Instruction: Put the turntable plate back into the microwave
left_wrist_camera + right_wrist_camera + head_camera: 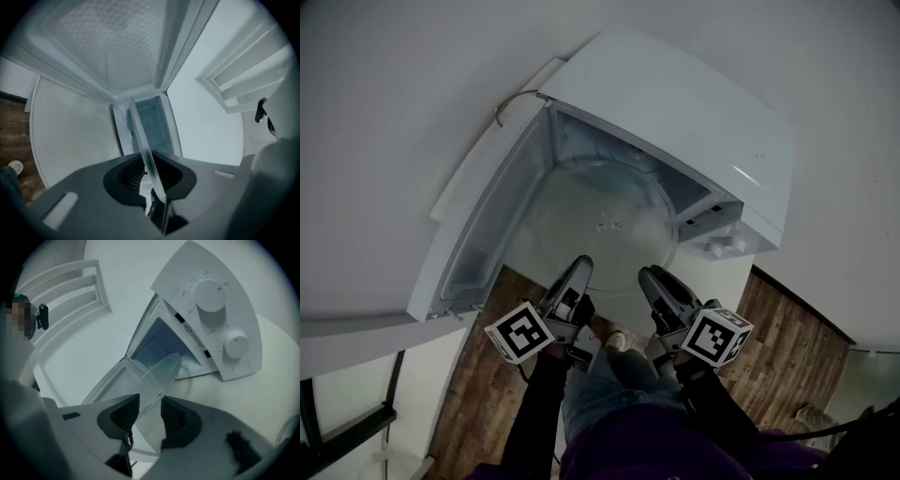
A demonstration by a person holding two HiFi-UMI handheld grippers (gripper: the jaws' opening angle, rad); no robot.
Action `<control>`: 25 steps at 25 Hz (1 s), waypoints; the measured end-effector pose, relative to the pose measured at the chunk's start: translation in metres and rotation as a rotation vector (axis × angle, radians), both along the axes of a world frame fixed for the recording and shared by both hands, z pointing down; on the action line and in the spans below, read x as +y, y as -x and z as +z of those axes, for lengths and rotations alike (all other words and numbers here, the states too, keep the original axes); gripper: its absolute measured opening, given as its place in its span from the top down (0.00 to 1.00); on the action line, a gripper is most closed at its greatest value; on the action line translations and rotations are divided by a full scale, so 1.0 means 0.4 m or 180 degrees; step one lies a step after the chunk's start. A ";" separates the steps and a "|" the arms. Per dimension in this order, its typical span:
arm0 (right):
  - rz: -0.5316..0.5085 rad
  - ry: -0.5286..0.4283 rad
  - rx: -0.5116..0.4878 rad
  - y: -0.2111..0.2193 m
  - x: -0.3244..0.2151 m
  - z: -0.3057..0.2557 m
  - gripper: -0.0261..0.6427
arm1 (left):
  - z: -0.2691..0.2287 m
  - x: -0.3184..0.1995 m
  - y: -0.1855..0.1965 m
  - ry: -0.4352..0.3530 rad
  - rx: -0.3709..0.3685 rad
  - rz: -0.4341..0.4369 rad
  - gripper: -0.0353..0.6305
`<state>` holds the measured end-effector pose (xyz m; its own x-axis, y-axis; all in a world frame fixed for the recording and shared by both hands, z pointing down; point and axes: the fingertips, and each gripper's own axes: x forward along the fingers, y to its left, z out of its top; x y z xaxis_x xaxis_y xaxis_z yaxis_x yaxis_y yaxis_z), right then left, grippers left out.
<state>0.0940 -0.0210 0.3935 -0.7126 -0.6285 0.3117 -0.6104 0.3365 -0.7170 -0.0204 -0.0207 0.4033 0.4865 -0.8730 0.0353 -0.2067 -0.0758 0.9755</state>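
The plate [609, 220] was at the mouth of the microwave [694, 122], roughly level, with its far edge reaching into the open cavity [609, 155] and its near rim outside, toward the person. The left claw [579, 267] was clamped on that near rim; in its own view the plate [143, 140] ran edge-on between the pads of the left claw [149, 176], which pressed on it from both sides. The right claw [654, 278] sat at the rim just beside it. In the right gripper view the plate [161, 373] passed between the pads of the right claw [150, 416], but they stood apart and did not appear to press on the glass. The weight therefore seemed to rest on the left claw alone. The door [483, 225] hung wide open on the left, clear of the plate, and the microwave stood on a white tabletop [375, 141] with its two dials [210, 295] to the right of the opening. The step in hand looked like the insertion itself, about halfway through. The next move would call for sliding the plate deeper while keeping it level, centring it on the cavity floor, and lowering it gently. Only then should the left claw let go. Whatever hub the plate seats on could not be made out.
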 end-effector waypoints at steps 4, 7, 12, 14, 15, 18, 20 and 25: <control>0.0240 0.0032 0.0007 0.010 -0.040 0.018 0.74 | 0.020 -0.058 0.009 0.0073 0.0085 0.0178 0.86; 0.0401 0.0015 0.0060 0.014 -0.069 0.036 0.74 | 0.033 -0.102 0.013 0.0073 0.0123 0.0276 0.87; 0.0641 -0.0001 0.0137 0.014 -0.106 0.051 0.74 | 0.055 -0.164 0.007 0.0065 0.0101 0.0552 0.87; 0.0736 -0.0005 0.0156 0.015 -0.119 0.055 0.74 | 0.062 -0.185 0.008 0.0053 0.0045 0.0653 0.87; 0.0789 -0.0003 0.0152 0.014 -0.125 0.059 0.74 | 0.065 -0.195 0.009 0.0038 0.0006 0.0698 0.87; 0.0926 0.0001 0.0141 0.011 -0.142 0.073 0.74 | 0.072 -0.226 0.007 0.0005 -0.0058 0.0797 0.87; 0.0942 -0.0085 0.0189 0.015 -0.162 0.064 0.74 | 0.075 -0.248 0.002 -0.0029 -0.0086 0.0829 0.87; 0.1095 -0.0136 0.0223 0.011 -0.188 0.070 0.74 | 0.085 -0.284 -0.007 -0.0081 -0.0090 0.0931 0.87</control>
